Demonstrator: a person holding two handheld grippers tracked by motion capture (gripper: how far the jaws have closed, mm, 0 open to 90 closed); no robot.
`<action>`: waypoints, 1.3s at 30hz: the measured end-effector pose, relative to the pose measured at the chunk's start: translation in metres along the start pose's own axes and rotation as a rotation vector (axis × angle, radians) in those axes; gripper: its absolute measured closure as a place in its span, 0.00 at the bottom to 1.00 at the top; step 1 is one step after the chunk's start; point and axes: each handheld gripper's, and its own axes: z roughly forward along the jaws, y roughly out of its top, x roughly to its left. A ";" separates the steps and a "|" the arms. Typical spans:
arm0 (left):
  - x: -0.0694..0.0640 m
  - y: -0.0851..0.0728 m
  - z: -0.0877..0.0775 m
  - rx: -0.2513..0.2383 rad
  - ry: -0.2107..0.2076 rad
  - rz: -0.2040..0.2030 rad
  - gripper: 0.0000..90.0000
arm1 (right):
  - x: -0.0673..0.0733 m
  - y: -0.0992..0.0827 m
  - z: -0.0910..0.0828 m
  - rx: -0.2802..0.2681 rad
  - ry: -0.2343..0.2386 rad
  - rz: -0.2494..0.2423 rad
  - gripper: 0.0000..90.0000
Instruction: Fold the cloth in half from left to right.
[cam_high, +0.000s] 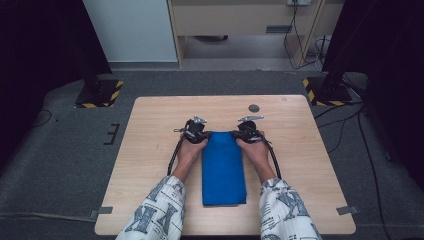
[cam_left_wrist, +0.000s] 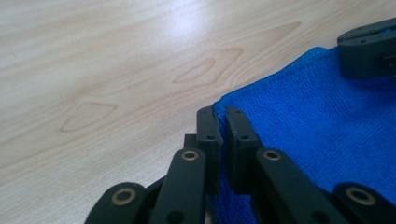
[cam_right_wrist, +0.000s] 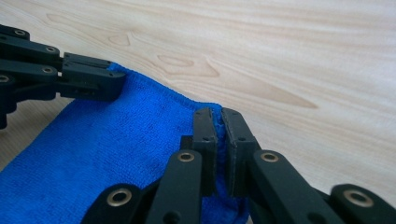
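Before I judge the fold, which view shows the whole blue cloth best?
The high view: the blue cloth lies there entire, a folded strip on the table. The two gripper views show just its far corners, each pinched by a claw.

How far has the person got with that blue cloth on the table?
The blue cloth already lies folded into a narrow strip on the table. Right now the left tongs and right tongs are each clamped on a far corner. What is left, probably, is drawing those corners toward the near edge for another fold.

High view dim, soft – closeups bright, glare on table (cam_left_wrist: 187, 23).
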 end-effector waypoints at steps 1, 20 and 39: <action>0.000 0.002 -0.003 -0.015 -0.001 0.000 0.95 | 0.000 0.001 -0.002 -0.004 0.001 -0.005 0.95; -0.023 0.037 -0.051 -0.138 -0.035 0.061 0.96 | 0.005 0.023 -0.051 -0.139 0.025 -0.044 0.95; -0.022 0.056 -0.071 -0.188 -0.031 0.061 0.97 | 0.012 0.047 -0.067 -0.212 0.028 -0.067 0.95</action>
